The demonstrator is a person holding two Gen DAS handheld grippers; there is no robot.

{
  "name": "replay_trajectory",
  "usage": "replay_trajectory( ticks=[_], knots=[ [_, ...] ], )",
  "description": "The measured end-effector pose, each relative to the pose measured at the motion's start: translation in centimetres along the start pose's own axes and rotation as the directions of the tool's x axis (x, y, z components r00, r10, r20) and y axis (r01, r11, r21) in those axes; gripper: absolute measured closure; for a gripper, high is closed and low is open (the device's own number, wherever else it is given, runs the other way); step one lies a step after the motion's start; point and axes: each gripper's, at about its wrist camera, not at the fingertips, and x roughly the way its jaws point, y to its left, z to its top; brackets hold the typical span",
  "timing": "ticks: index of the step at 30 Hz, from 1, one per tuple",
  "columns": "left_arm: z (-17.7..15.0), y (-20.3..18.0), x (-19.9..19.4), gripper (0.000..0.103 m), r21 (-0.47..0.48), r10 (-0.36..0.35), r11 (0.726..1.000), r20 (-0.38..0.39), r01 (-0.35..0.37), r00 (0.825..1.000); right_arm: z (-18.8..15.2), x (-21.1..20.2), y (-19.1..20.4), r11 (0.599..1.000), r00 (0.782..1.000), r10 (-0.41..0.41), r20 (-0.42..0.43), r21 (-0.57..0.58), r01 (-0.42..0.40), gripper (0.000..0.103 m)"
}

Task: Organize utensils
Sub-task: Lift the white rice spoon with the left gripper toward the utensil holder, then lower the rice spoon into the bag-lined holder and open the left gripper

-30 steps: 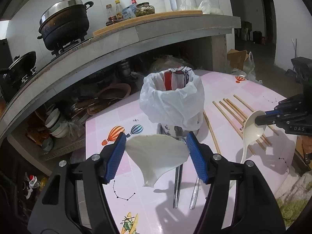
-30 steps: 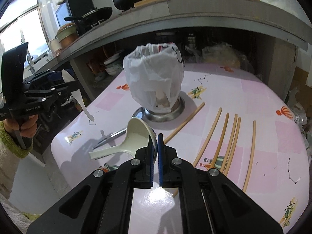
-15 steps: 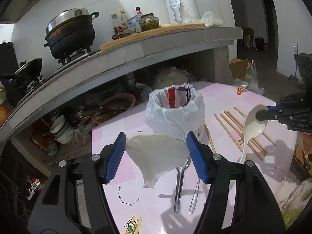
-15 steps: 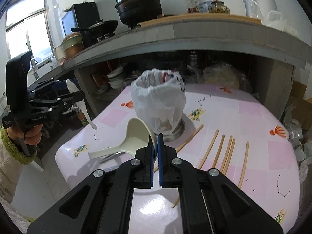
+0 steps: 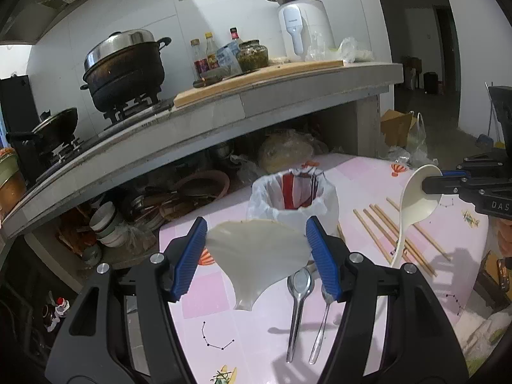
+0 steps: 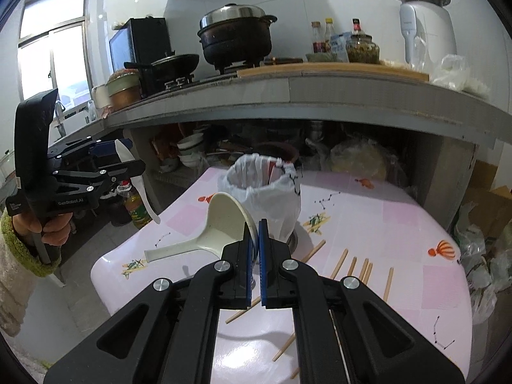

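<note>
Left tool (image 5: 256, 256) grips a white spoon (image 5: 256, 256) across its bowl, above the pink surface (image 5: 352, 336). Right tool (image 6: 255, 262), clamped tight, pinches a ladle (image 6: 220, 224) by its rim. Beyond both stands the bag-lined holder (image 5: 294, 204), chopsticks (image 5: 400, 240) lying right of it.

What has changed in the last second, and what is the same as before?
Both grippers have risen: the table and the lined holder now look lower and farther. The left gripper still holds the white spoon by its bowl; the right gripper stays clamped on the cream ladle. Nothing was let go. The metal spoons and chopsticks lie as before.
</note>
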Motion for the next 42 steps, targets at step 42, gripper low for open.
replay_trajectory(
  ticks=[42],
  knots=[
    [11.3, 1.7, 12.5, 0.042, -0.172, -0.139, 0.972, 0.125, 0.159, 0.982, 14.1, 7.3, -6.7, 0.951, 0.971, -0.237, 0.033, -0.197, 0.239, 0.099]
  ],
)
